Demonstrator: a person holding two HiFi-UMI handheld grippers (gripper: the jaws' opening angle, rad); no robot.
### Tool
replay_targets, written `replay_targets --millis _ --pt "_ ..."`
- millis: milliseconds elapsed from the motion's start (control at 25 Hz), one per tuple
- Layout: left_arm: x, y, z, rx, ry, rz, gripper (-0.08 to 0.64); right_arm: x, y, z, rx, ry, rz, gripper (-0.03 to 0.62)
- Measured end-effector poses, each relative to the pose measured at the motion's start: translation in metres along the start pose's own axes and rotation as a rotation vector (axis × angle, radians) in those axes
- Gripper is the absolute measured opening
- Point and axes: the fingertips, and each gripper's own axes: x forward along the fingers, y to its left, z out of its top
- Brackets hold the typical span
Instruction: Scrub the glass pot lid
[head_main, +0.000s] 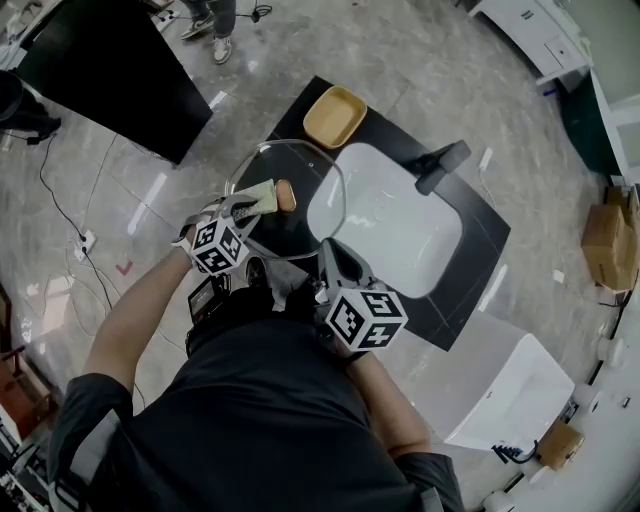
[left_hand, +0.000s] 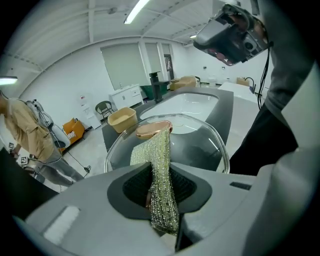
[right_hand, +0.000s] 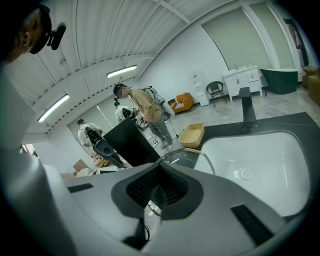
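The round glass pot lid (head_main: 300, 225) is held up over the black counter, left of the sink. Its copper knob (head_main: 285, 195) points up. My left gripper (head_main: 245, 208) is shut on a yellow-green scrub cloth (head_main: 258, 197), which lies against the knob. In the left gripper view the cloth (left_hand: 161, 170) runs from the jaws of that gripper (left_hand: 162, 200) up to the knob (left_hand: 154, 128) on the lid (left_hand: 200, 150). My right gripper (head_main: 330, 258) is shut on the lid's near rim; in the right gripper view the lid's rim (right_hand: 187, 155) rises out of the gripper (right_hand: 155, 197).
A white sink basin (head_main: 385, 220) is set into the black counter (head_main: 480, 250), with a black faucet (head_main: 440, 165) at its far side. A tan tub (head_main: 335, 115) sits on the counter's far corner. A black panel (head_main: 110, 70) stands to the left. People stand in the background.
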Motion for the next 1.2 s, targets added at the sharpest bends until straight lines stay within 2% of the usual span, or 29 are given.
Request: replay_targets --millis 640,1000,1200 --pt "-0.008 -0.073 0.015 -0.013 0.004 -0.022 0.075 0.015 0.017 -0.018 -0.024 0.094 0.091 0.007" --pt "-0.005 -0.132 0.03 0.027 0.022 -0.134 0.075 0.014 0.008 -0.024 0.001 0.113 0.098 0.008" --pt "-0.005 -0.149 0.039 0.035 0.012 -0.188 0.075 0.012 0.001 -0.024 0.014 0.112 0.092 0.008"
